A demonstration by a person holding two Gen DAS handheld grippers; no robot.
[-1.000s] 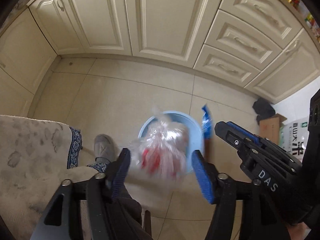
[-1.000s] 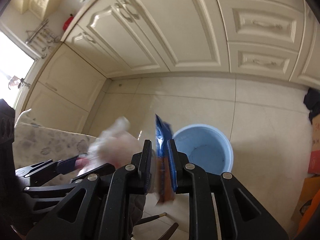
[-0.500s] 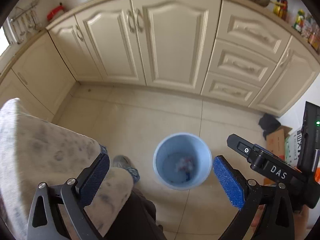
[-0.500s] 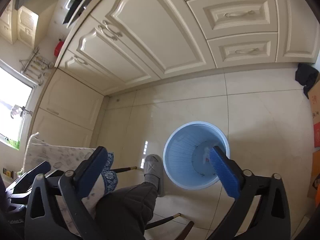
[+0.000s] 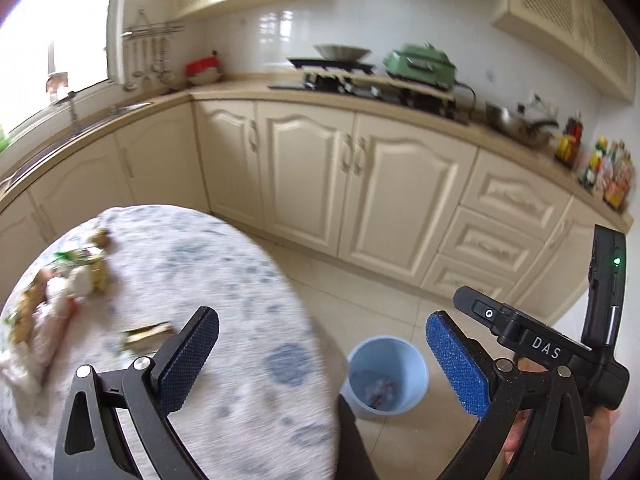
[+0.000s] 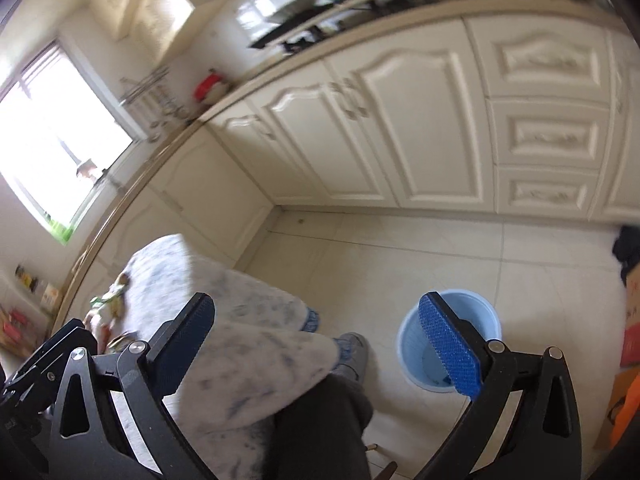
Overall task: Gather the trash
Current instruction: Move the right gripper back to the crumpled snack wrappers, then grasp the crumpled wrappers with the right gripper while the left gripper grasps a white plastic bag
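The round cloth-covered surface (image 5: 208,264) carries a heap of wrappers (image 5: 60,284) near its far left edge and one flat packet (image 5: 146,332) nearer, while the blue bin (image 5: 386,376) on the floor beside it already holds scraps. These look light, crinkly and slippery, best pinched across a bunched fold. Left gripper (image 5: 320,360) and right gripper (image 6: 316,344) both have fingers spread wide, empty.

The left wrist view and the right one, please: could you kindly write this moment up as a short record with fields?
setting: kitchen, cream cabinets, tiled floor
left tool: open, nothing between its pads
right tool: open, nothing held
bin: light blue wastebasket on the floor, some trash inside
table: round table with a blue-patterned cloth
trash left: blurred heap of wrappers near the table's far left edge; one flat wrapper nearer the left tool
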